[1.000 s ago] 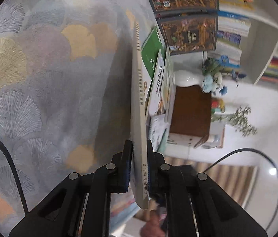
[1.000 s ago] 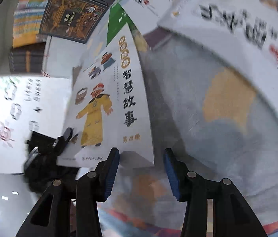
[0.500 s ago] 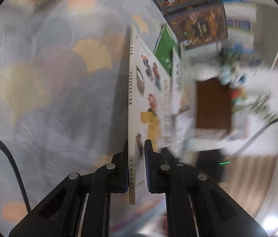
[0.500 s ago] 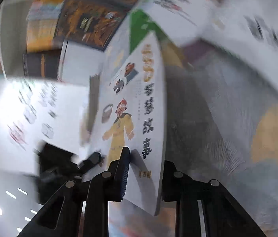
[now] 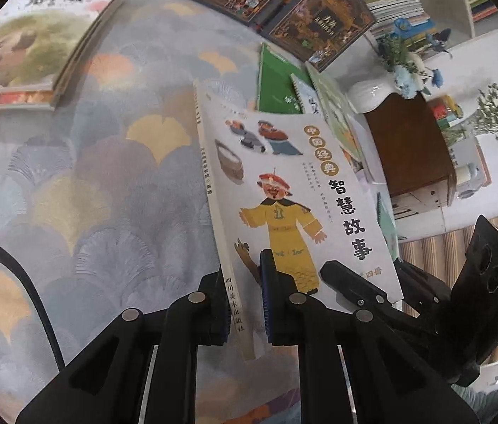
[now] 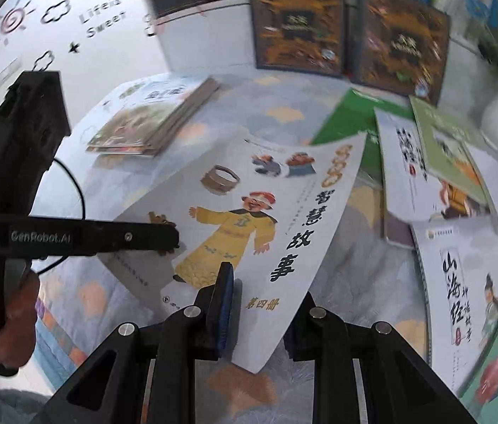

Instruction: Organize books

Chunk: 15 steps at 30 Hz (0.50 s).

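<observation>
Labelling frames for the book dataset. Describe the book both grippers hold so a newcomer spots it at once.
Start at the grey fan-patterned cloth strewn with books. Above its middle, tilted off the cloth, is a thin white paperback, shut in the left gripper at its spine end and in the right gripper, whose jaws have just closed on its bottom edge. Unlike its neighbours, its cover shows a yellow-robed, red-hatted cartoon figure beside black vertical characters.
</observation>
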Motion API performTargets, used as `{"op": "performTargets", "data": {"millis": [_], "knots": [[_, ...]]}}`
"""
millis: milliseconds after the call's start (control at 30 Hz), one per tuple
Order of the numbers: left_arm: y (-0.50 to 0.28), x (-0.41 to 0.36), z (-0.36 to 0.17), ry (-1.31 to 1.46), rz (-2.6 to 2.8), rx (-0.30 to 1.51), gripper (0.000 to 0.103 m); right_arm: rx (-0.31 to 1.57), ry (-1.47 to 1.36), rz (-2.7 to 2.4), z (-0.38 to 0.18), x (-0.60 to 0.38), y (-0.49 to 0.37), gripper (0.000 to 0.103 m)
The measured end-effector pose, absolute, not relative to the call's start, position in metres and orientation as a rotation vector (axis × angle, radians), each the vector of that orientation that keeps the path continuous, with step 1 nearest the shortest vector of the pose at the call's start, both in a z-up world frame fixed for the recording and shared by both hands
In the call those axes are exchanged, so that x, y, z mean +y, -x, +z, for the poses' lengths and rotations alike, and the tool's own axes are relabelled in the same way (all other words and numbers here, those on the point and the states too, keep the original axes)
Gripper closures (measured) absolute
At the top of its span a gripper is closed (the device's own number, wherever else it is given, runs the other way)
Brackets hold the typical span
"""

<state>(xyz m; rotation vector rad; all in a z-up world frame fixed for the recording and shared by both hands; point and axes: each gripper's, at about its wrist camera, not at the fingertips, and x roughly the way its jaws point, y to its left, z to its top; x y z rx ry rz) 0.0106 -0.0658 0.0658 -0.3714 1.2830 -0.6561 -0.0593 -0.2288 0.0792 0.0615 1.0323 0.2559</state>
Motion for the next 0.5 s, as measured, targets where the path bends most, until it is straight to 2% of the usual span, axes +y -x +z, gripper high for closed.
{"op": "performTargets", "data": {"millis": [267, 500], "knots": [[-0.016, -0.038, 0.095, 0.424, -0.683, 1.199, 0.092, 0.975, -0.069, 0.311, 0.112, -0.215, 0.058, 0.08], [-0.039, -0.004, 0.124, 0.441, -0.625, 1.085, 0.092, 0.903, -0.075, 0.368, 0.138, -0.194, 0.018, 0.08]]}}
